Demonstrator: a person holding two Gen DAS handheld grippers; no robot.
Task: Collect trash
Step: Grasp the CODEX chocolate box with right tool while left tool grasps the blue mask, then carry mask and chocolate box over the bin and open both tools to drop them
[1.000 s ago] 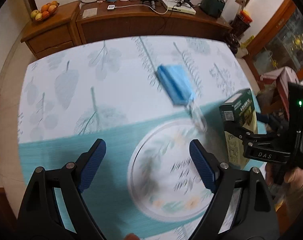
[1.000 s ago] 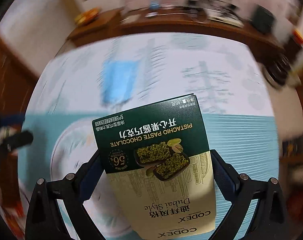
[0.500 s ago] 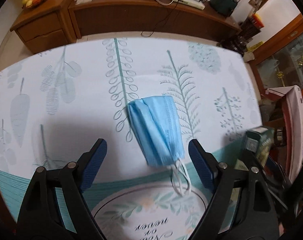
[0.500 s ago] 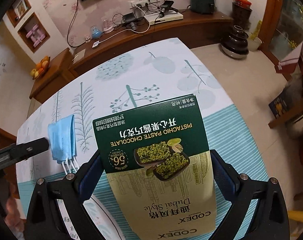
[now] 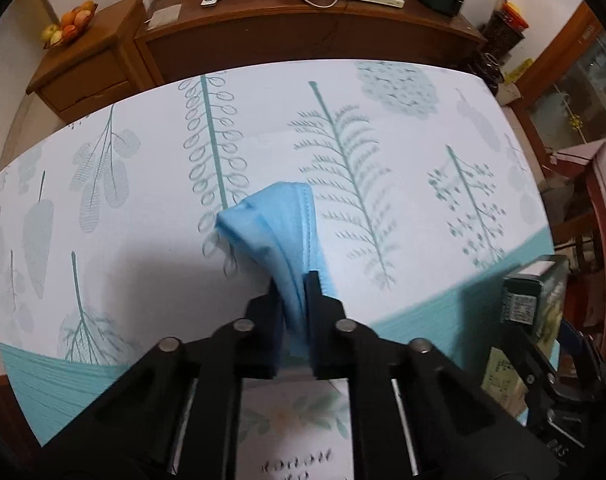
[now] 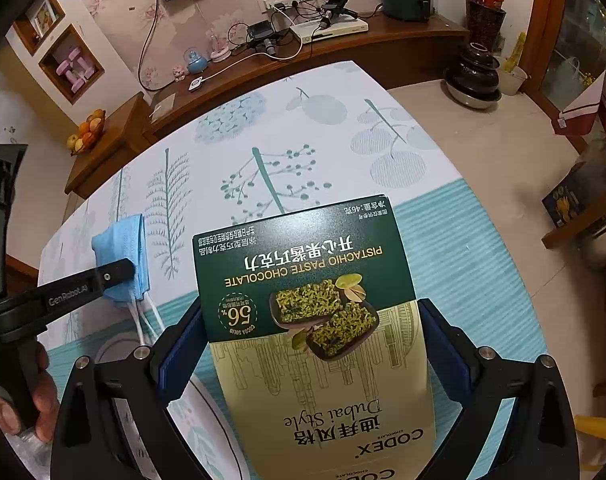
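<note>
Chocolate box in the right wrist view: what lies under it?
Beneath the chocolate box, held in the right tool, the leaf-print tablecloth with its teal band shows at the box's sides. Whatever lies directly under the box is covered.

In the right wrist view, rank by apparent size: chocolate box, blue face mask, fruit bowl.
1. chocolate box, though nearness to the camera inflates it
2. blue face mask
3. fruit bowl, far off
</note>
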